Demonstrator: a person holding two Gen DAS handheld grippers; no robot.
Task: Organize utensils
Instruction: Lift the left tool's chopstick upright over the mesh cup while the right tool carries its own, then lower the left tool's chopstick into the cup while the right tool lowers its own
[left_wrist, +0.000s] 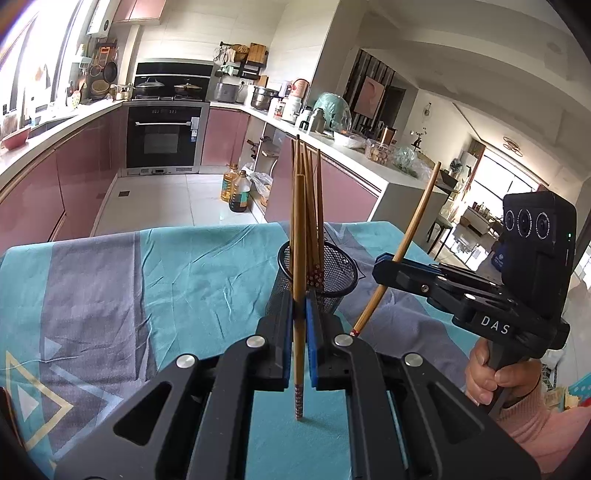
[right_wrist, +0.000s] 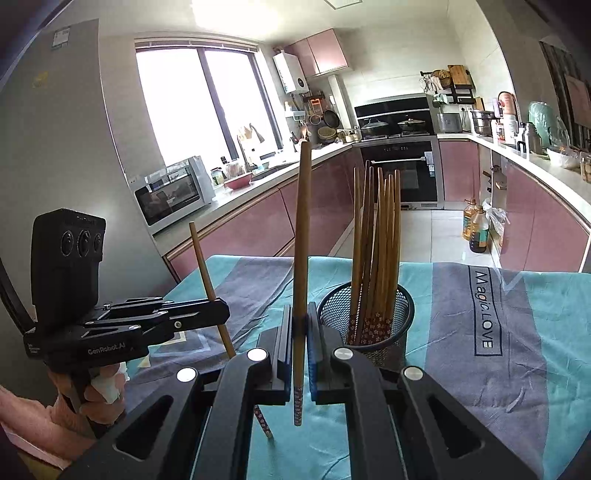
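A black mesh cup (left_wrist: 340, 273) stands on the teal and grey tablecloth (left_wrist: 147, 280) with several wooden chopsticks (left_wrist: 314, 192) upright in it. My left gripper (left_wrist: 300, 299) is shut on one chopstick (left_wrist: 299, 229), held upright just in front of the cup. To the right, my right gripper (left_wrist: 384, 267) grips another chopstick (left_wrist: 417, 218), tilted. In the right wrist view my right gripper (right_wrist: 300, 314) is shut on its chopstick (right_wrist: 302, 221), left of the cup (right_wrist: 402, 317). My left gripper (right_wrist: 221, 310) holds its chopstick (right_wrist: 202, 258) further left.
A person's hand (left_wrist: 491, 373) in a pink sleeve holds the right gripper's handle. Beyond the table's far edge lie a tiled floor, oil bottles (left_wrist: 236, 192), an oven (left_wrist: 162, 136) and pink kitchen cabinets. A white fridge wall (right_wrist: 74, 147) is close on the left.
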